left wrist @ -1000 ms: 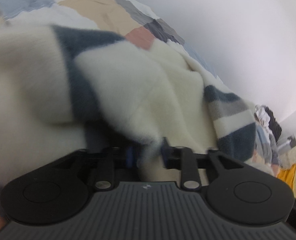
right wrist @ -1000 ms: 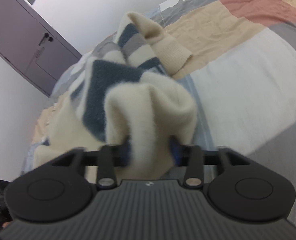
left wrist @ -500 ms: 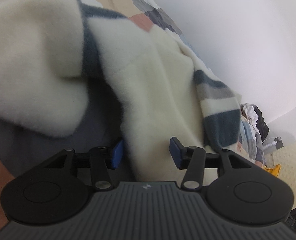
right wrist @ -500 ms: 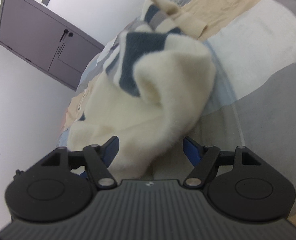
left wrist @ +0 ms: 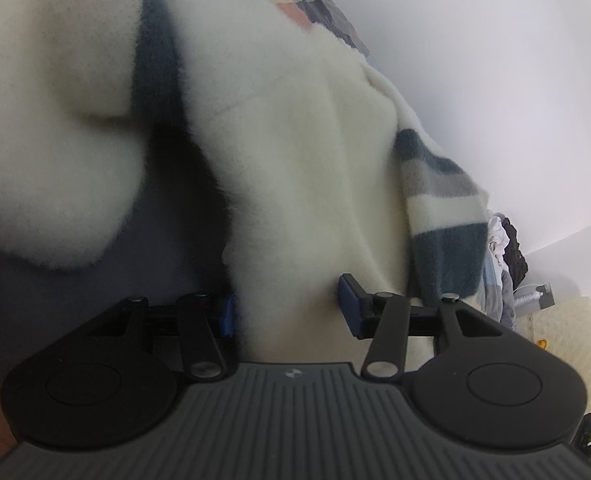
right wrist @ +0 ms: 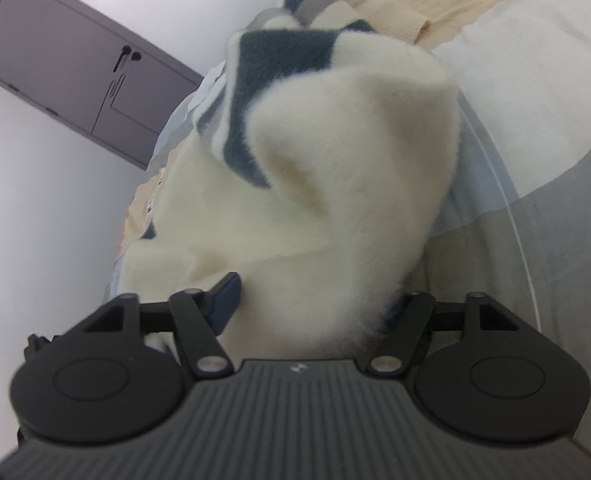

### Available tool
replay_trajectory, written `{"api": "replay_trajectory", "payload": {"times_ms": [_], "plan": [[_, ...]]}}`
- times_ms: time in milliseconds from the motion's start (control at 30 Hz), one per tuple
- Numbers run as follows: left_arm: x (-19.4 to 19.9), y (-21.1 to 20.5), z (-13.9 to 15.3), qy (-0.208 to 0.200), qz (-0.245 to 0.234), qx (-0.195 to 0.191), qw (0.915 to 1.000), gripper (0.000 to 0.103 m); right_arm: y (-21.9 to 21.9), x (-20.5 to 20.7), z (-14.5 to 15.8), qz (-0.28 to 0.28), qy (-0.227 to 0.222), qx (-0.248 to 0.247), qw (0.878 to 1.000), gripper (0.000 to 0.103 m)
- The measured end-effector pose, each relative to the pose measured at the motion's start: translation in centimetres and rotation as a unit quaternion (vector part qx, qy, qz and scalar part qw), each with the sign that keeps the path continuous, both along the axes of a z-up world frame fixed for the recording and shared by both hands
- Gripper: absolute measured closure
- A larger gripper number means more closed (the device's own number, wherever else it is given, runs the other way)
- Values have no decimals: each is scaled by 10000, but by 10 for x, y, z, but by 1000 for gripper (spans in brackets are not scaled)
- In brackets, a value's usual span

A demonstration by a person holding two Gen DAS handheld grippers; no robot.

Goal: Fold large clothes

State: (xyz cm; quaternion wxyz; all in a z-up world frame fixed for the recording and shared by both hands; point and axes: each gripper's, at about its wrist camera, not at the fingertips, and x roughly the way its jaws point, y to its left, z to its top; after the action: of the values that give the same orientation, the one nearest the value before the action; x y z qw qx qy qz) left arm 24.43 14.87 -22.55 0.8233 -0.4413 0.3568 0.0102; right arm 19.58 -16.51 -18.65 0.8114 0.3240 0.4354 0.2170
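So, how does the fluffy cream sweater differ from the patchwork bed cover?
The fluffy cream sweater is fuzzy and bunched into folds; the patchwork bed cover is smooth and lies flat. The sweater has blue stripes; the cover has beige, white and grey patches. Both are fabric.

Bed with patchwork cover [right wrist: 535, 92], a fluffy cream sweater with navy-grey stripes [right wrist: 335, 184] directly on it

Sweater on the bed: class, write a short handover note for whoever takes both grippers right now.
Left gripper: jaws have just been opening; open now, with the sweater loose between them.
Right gripper: jaws have just been closing on a sweater fold, pads against it.
Sweater: bunched and rumpled on the bed.
Done: no neat fold visible.
Left: regrip with the left gripper, spread it flat, fold.
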Motion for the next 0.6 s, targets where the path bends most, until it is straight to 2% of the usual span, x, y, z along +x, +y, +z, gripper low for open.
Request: {"api": "replay_trajectory", "payload": {"times_ms": [67, 100, 233, 300, 400, 500, 600], "plan": [[0, 1, -1, 24, -7, -18, 10000, 55, -2, 0, 3, -149, -75, -129, 9998, 57], [1, 1, -1, 44, -20, 14, 10000, 58, -3, 0, 3, -167, -106, -142, 9997, 57], [-3, 2, 1, 9, 7, 40, 10000, 88, -4, -2, 6, -232, -221, -189, 9993, 68], [-9, 3, 8, -322, 53, -71, 9994, 90, -2, -5, 13, -254, -437, -254, 9984, 75], [-25, 7, 32, -963, 71, -198, 9951, 91, 1, -12, 30, -171, -887, -245, 9956, 80], [-50, 10, 53, -1671, 120, -410, 9850, 92, -5, -27, 51, -233, -1429, -128, 9894, 81], [-73, 12, 68, -2110, 270, -797, 9739, 92, -14, -45, 74, -171, -2053, 312, 9780, 82]]}}
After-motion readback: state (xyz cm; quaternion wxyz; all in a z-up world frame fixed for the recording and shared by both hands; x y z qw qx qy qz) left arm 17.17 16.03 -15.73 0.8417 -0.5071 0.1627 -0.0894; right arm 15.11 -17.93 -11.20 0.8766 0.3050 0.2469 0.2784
